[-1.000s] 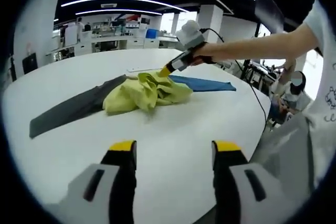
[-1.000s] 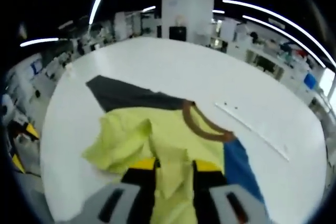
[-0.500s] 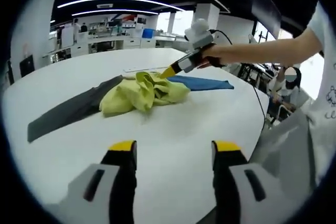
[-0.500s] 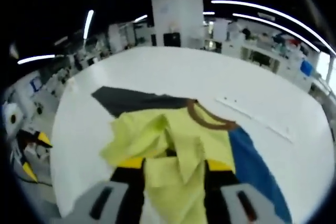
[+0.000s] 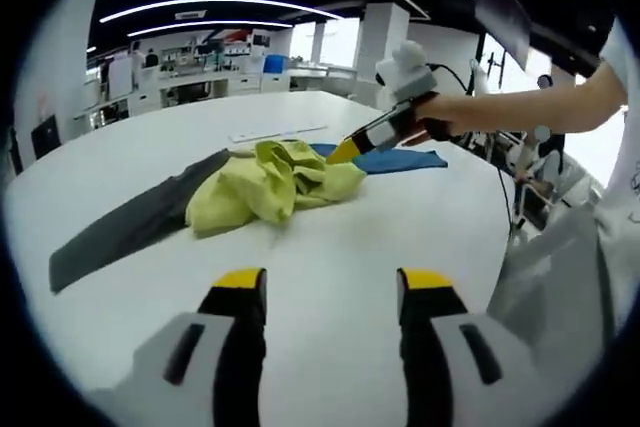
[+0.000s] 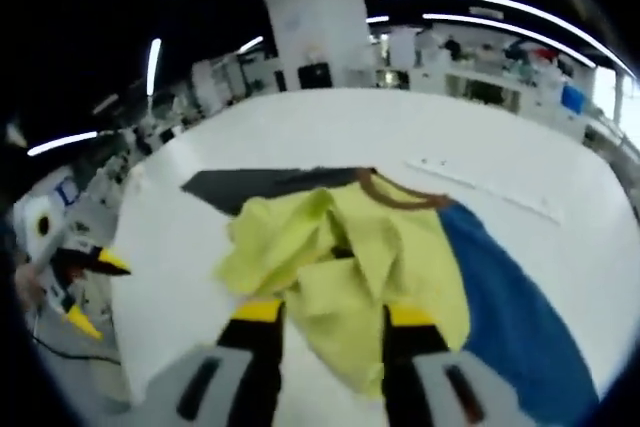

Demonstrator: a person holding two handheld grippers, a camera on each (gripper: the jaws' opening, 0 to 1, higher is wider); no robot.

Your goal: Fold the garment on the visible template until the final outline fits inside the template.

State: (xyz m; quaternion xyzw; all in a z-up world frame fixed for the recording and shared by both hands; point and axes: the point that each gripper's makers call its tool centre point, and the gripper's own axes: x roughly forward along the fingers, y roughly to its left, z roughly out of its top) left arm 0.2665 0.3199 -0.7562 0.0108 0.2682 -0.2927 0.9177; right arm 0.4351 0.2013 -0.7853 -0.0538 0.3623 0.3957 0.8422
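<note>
Garment — a yellow shirt, crumpled in a loose heap — lies on a white table, and from the left gripper view it sits well beyond the left gripper, whose yellow-tipped jaws stand apart over bare tabletop with nothing between them. The heap overlaps the near end of a dark grey strip that runs off to the left, and a blue cloth stretches away from its right side. At the heap's right edge the right gripper, held in a person's hand reaching in from the right, has its yellow tip touching or just above the fabric; whether it is pinching the cloth cannot be told from here. Behind the heap a pale strip lies flat on the table, and beyond that are white desks and ceiling light lines. In the right gripper view the right gripper has its jaws parted with a fold of the garment lying between them; the jaws flank the fabric, but it is not clear that they press on it. A brown collar shows at the far side of the shirt, the grey strip spreads beyond it to the left, and the blue cloth runs down the right. At the far left edge the left gripper shows its yellow tips off the table rim, and a white pillar stands beyond the table.
</note>
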